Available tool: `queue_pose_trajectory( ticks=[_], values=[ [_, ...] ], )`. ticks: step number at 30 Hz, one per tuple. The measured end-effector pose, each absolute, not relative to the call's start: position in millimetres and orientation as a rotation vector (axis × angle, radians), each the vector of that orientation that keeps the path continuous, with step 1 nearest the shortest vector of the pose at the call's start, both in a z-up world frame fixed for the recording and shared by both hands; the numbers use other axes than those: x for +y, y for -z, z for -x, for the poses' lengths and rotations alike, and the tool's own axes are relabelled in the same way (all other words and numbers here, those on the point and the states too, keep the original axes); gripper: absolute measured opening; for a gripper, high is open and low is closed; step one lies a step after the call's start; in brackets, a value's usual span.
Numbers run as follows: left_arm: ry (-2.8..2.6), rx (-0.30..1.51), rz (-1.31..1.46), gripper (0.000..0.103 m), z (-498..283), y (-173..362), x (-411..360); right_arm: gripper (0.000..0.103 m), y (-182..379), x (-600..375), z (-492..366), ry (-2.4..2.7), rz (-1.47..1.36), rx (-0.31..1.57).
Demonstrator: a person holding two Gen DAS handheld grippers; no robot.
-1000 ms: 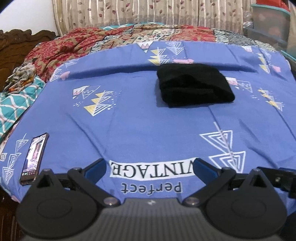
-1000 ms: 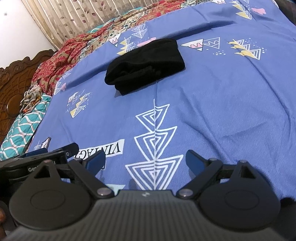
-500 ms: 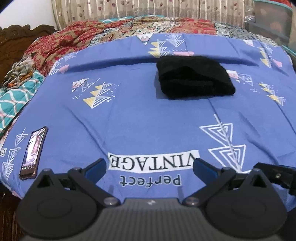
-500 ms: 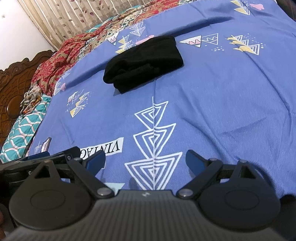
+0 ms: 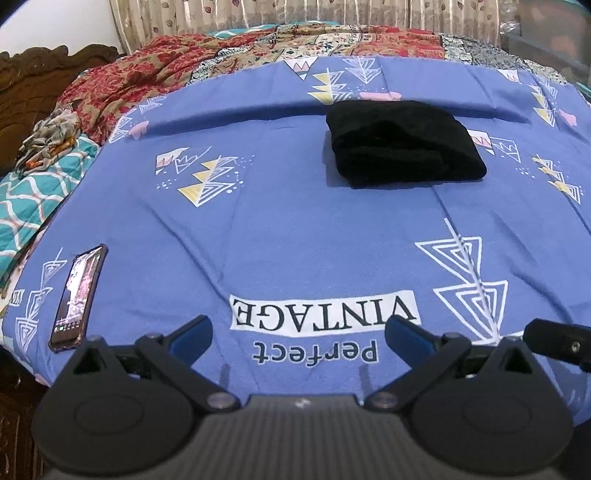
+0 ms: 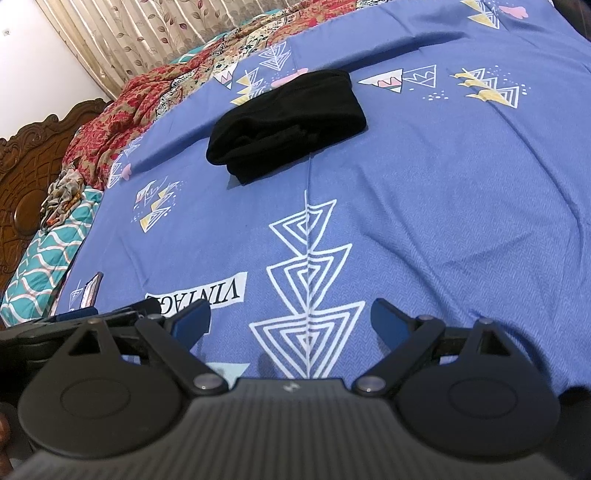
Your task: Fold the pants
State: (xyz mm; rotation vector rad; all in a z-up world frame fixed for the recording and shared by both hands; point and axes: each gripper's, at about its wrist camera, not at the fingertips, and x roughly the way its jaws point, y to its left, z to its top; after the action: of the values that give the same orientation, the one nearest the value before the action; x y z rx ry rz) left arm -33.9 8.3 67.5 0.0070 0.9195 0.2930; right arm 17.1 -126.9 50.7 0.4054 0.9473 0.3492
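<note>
The black pants (image 5: 402, 144) lie folded into a compact bundle on the blue bedsheet (image 5: 295, 221), far from both grippers; they also show in the right wrist view (image 6: 288, 125). My left gripper (image 5: 297, 332) is open and empty, low over the near edge of the bed above the "Perfect VINTAGE" print. My right gripper (image 6: 290, 319) is open and empty, over the white triangle print at the near edge. The left gripper's body shows at the left of the right wrist view.
A phone (image 5: 78, 295) lies on the sheet near the left edge. A red patterned quilt (image 5: 147, 85) and a teal pillow (image 5: 29, 195) lie at the far left by the carved wooden headboard (image 6: 22, 177). Curtains (image 5: 295, 14) hang behind the bed.
Both grippers have drawn back slightly from the pants and stayed open. The folded pants have not moved.
</note>
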Motion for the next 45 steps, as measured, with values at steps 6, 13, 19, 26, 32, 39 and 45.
queue_pose_trajectory(
  ticks=[6,13,19,26,32,39,45],
  values=[
    [-0.295,0.885,0.012,0.103,36,-73,11,0.095,-50,-127,-18,-0.352,-0.403,0.946],
    [-0.313,0.877,0.018,0.103,37,-76,14,0.095,-51,-128,-18,-0.354,-0.402,0.946],
    [-0.323,0.887,-0.007,0.103,36,-75,10,0.095,-52,-129,-19,-0.357,-0.400,0.941],
    [-0.338,0.922,-0.036,0.103,33,-70,8,0.095,-54,-133,-20,-0.358,-0.399,0.928],
    [-0.354,0.954,-0.064,0.103,30,-64,6,0.095,-53,-134,-20,-0.357,-0.404,0.924],
    [-0.355,0.973,-0.089,0.103,29,-60,3,0.095,-51,-136,-20,-0.356,-0.417,0.930],
    [-0.352,0.978,-0.101,0.103,29,-59,1,0.095,-51,-138,-20,-0.355,-0.423,0.932]
  ],
)
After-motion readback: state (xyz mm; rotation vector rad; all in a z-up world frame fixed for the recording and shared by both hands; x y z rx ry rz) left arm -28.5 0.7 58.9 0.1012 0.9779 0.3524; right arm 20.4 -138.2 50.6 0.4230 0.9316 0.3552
